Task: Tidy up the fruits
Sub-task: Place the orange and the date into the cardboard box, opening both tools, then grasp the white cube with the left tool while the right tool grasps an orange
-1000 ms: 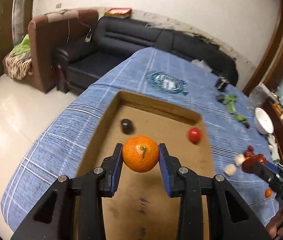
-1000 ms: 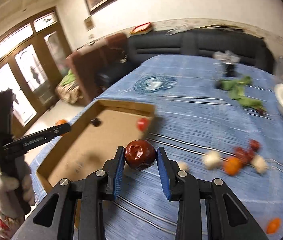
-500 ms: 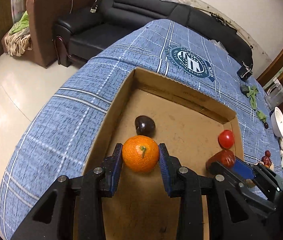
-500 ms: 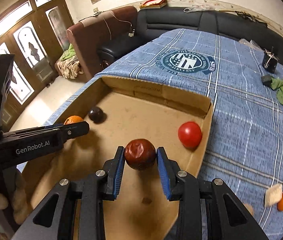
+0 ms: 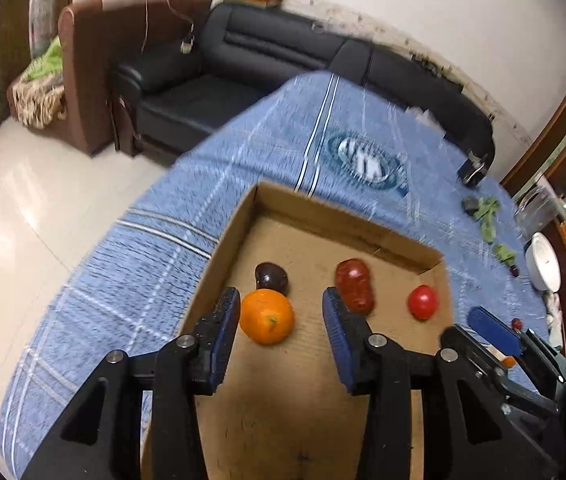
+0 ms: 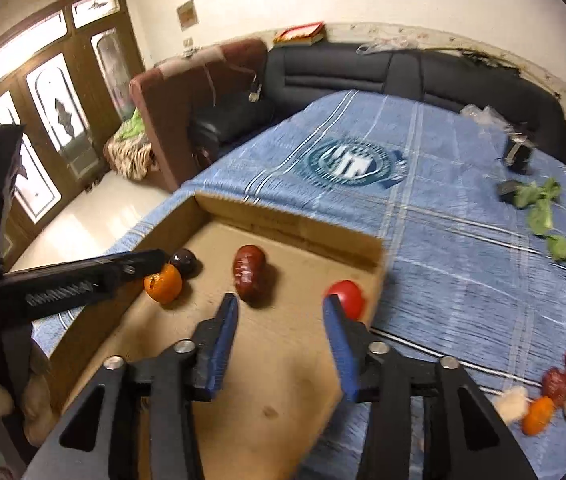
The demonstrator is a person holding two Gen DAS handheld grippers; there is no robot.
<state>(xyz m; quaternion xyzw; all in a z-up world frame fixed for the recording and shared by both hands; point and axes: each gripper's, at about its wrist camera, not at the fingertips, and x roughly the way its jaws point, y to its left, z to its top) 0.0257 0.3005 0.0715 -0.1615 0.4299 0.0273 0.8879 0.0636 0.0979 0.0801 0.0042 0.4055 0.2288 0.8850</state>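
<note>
Blue checked cloth (image 5: 243, 168) covers the table, and on it sits an open cardboard box (image 5: 347, 224). Nearest the lens, the left gripper (image 5: 281, 312) has its jaws spread wide, nothing clamped. The orange (image 5: 267, 316) lies on the box floor between the blue pads (image 5: 225, 320), close by the left one, with a clear gap to the right one. Just behind it, touching or nearly so, is a dark plum (image 5: 271, 277). Over to the right lies the wrinkled red fruit (image 5: 355, 286), and further right a tomato (image 5: 423, 301) near the box wall.

On the other side, the right gripper (image 6: 279, 320) is wide open too, hovering over the box and holding nothing. The red fruit rests just ahead of its left pad, the tomato peeks out beside the right pad, tight to the box's right wall. Orange and plum sit together at the left, under the tip of the left gripper.

Out on the cloth to the right, a small cluster of loose fruit (image 6: 551, 392) waits, blurred. Beyond that, green leaves (image 6: 543, 208), then a black sofa (image 6: 403, 68) against the wall.
</note>
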